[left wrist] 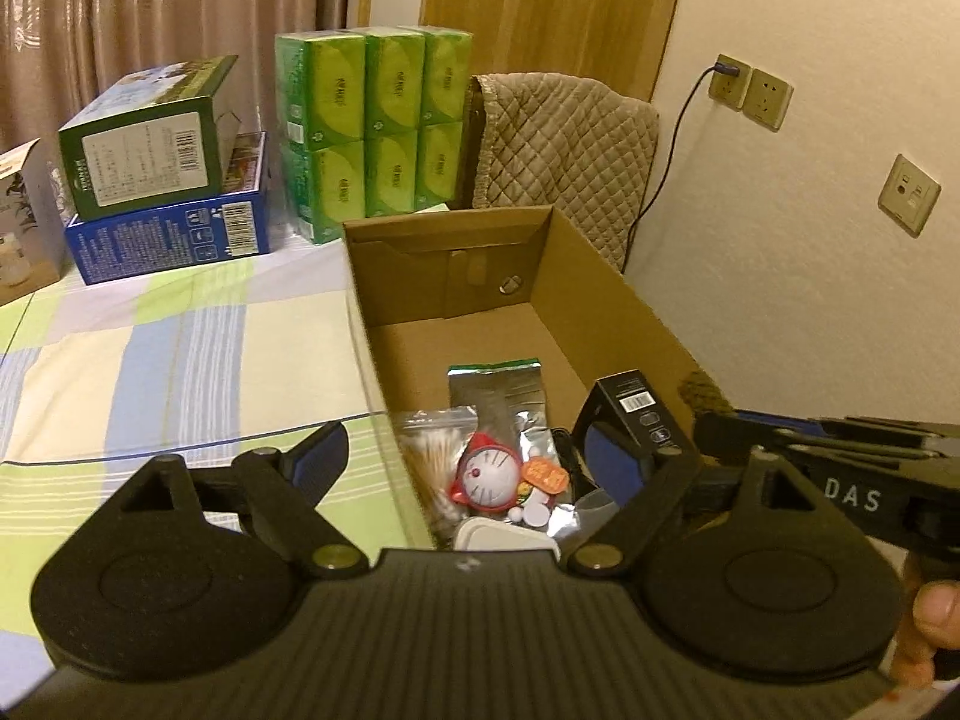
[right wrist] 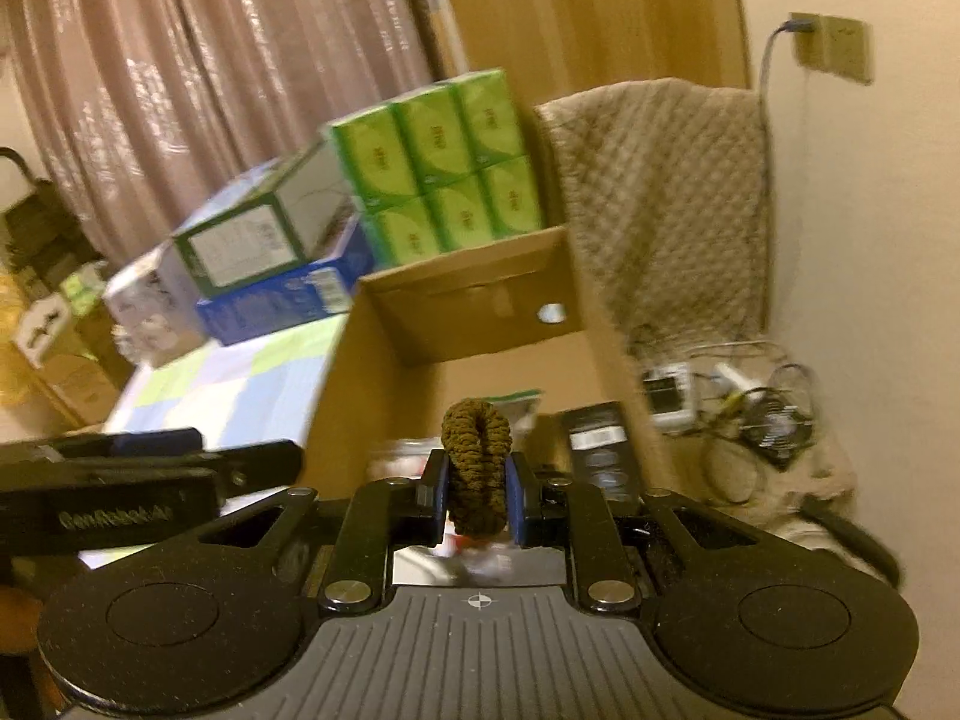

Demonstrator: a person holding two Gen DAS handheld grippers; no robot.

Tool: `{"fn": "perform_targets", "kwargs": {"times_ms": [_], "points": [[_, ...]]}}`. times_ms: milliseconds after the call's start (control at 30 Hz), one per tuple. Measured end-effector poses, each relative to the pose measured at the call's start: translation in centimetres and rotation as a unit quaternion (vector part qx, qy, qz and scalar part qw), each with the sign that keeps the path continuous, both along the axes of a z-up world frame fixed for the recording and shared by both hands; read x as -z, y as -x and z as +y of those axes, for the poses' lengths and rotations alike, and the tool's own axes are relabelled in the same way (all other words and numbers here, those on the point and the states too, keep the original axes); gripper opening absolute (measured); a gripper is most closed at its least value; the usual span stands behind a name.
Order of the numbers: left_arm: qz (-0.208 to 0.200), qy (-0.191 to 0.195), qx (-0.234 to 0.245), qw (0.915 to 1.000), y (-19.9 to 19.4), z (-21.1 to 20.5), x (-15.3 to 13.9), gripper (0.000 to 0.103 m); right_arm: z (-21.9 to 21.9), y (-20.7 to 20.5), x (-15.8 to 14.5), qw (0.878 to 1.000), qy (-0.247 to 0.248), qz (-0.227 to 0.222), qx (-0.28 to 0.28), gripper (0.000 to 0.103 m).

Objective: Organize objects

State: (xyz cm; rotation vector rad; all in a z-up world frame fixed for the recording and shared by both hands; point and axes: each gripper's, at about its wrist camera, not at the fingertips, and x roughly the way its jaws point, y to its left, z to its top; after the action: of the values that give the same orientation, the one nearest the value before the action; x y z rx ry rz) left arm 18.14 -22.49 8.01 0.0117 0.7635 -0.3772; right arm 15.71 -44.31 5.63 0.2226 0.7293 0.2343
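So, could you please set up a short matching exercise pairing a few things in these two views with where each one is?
Things:
1. brown scrunchie
2. cartoon cat toy
3. green box
4. quilted cover

Places:
A. on the blue box
B. draped over a chair
C. between the right gripper pads
D. lying in the cardboard box

Pairs: 1-C, 2-D, 3-A, 4-B

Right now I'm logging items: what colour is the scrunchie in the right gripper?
Dark olive-brown scrunchie, clearest in the right wrist view.
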Motion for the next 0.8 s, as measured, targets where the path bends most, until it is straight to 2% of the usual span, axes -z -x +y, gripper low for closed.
{"fn": "perform_targets", "kwargs": {"times_ms": [67, 133, 233, 533, 800], "points": [[0.0, -0.001, -0.004, 1.0, 0.1, 0.3, 0.0, 0.086, 0.3, -0.5, 0.2, 1.0, -0.019, 0.007, -0.009, 0.051], [-0.001, -0.001, -0.008, 1.0, 0.3, 0.7, 0.1, 0.088, 0.2, -0.9, 0.0, 1.0, -0.023, 0.004, 0.005, 0.059], [-0.002, -0.006, -0.012, 0.9999, 0.7, 1.3, 0.1, 0.089, -0.1, -0.9, -0.3, 0.999, -0.036, -0.002, 0.008, 0.059], [-0.013, -0.002, -0.031, 0.9994, 3.6, 3.0, -0.5, 0.102, -0.7, 2.2, -1.3, 0.999, 0.016, -0.011, 0.034, 0.059], [-0.025, 0.002, -0.049, 0.9985, 7.6, 3.3, -0.7, 0.102, 0.1, 6.4, -2.1, 0.998, 0.052, -0.012, 0.019, 0.06]]}}
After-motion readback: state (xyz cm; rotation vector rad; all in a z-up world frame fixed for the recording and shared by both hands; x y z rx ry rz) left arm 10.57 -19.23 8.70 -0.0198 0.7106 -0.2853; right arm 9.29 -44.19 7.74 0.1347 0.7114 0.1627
